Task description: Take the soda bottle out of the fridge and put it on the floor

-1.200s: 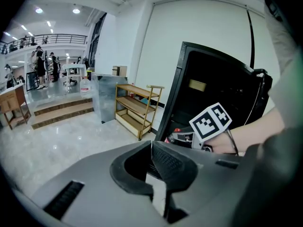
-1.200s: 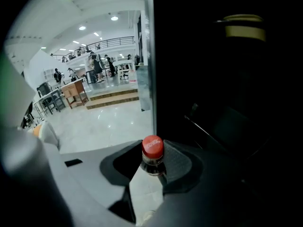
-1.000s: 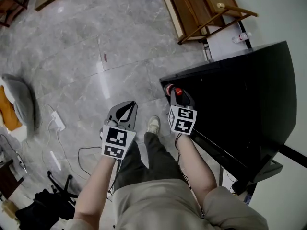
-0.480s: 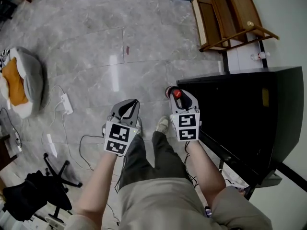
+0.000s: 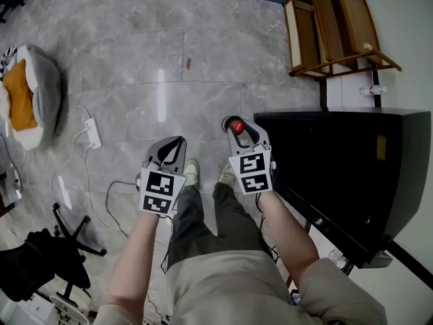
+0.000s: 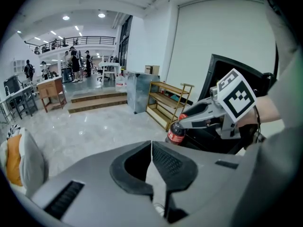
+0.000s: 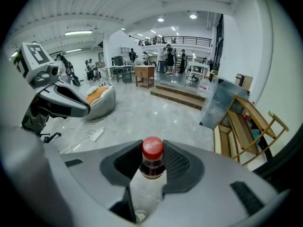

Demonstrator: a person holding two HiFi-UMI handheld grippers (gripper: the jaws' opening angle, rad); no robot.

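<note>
Rt tool [image 5: 237, 128] clenched on bottle [image 7: 152, 163] neck, bottle hanging upright just left of fridge [image 5: 352, 161], floor [image 5: 135, 80] straight below; lt tool [image 5: 174, 144] closed, empty, farther from fridge.

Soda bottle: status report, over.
Right gripper shut on soda bottle neck. Left gripper shut, empty. Bottle outside fridge, above floor. Power strip on floor at left.

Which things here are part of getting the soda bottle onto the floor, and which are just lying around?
Part of the job: soda bottle, held at its neck in the right gripper; fridge; floor.

Just lying about: beanbag; power strip; wooden rack. The left gripper is shut and empty.
</note>
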